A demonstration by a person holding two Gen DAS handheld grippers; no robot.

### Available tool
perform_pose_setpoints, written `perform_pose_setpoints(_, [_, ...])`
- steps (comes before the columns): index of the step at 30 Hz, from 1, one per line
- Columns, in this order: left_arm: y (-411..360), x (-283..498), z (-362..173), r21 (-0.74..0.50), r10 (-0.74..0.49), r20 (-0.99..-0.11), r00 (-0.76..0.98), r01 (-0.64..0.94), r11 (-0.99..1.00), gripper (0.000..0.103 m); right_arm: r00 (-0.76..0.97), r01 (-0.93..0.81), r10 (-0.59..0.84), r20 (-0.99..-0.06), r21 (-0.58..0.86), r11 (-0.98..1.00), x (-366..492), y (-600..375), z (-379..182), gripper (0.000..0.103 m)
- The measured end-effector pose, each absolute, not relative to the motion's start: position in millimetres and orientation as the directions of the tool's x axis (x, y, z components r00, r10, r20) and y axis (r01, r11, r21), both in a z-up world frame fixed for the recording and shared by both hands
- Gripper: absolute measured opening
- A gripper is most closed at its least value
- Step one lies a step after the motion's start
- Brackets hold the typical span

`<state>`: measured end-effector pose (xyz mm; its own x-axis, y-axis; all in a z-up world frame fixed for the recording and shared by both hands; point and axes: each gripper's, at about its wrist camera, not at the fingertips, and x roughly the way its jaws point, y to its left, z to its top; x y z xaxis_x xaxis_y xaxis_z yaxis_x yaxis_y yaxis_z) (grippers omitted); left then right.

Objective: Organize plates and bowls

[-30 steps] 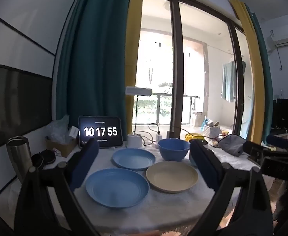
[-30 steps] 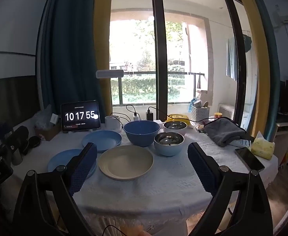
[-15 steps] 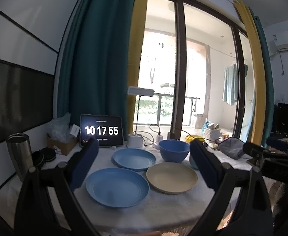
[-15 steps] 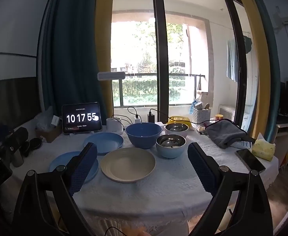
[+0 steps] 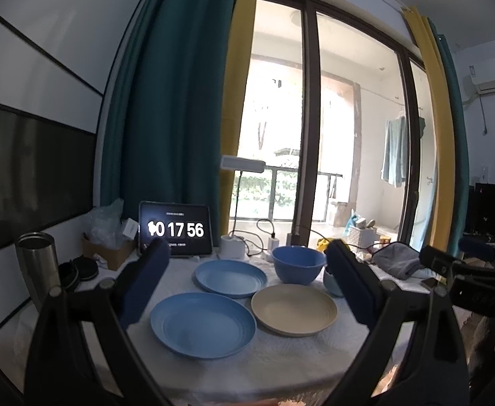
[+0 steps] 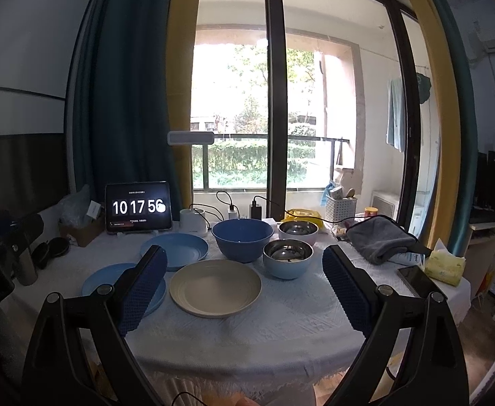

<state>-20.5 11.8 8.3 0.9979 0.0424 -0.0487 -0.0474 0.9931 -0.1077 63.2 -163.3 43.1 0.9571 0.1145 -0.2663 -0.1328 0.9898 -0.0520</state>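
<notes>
On a white-clothed round table lie a near blue plate, a far blue plate and a cream plate. Behind them stand a large blue bowl, a steel bowl with a light blue outside and a steel bowl with a white outside. My left gripper hangs open above the table's near edge, framing the plates. My right gripper is open too, with the cream plate between its fingers in the view, held apart from it.
A tablet clock, a white lamp base with cables, a steel tumbler and a cardboard box line the back and left. A grey cloth, a phone and a yellow tissue pack lie at right.
Both views have tilted upward a little, so the table sits lower in the frames. The dishes have not moved, and both grippers stay open.
</notes>
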Motion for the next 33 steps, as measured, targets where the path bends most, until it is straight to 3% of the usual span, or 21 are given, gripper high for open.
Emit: perform_pose_setpoints(33, [16.3, -15.7, 8.7, -0.108, 0.04, -0.073, 0.997, -0.048, 0.993, 0.095, 0.952, -0.125, 0.108, -0.287, -0.042, 0.991, 65.7, -163.4, 42.5, 0.095])
